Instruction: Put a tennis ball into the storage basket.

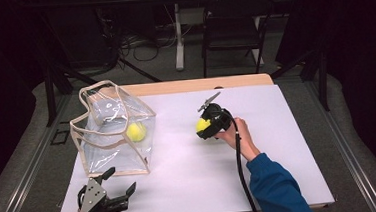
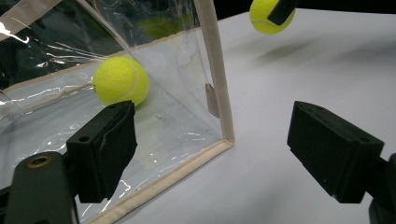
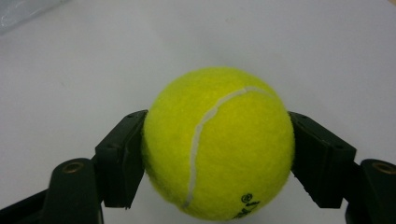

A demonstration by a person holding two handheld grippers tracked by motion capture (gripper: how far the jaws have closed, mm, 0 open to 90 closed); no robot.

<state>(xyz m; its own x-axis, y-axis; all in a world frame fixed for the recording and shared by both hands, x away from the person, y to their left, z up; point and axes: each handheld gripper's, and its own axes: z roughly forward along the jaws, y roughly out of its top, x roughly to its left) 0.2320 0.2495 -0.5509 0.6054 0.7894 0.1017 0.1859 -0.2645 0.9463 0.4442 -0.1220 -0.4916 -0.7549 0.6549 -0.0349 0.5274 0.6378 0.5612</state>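
One tennis ball sits clamped in the right gripper.

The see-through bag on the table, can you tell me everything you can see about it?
The clear bag looks like thin, shiny, crinkly plastic, with cream fabric trim along its edges and loop handles at the top. It stands upright and open-topped on the left part of the white table. One yellow tennis ball lies inside on its floor. The left gripper is close to its near bottom corner, fingers open, not touching it. A small tab sits on the corner trim in the left gripper view.
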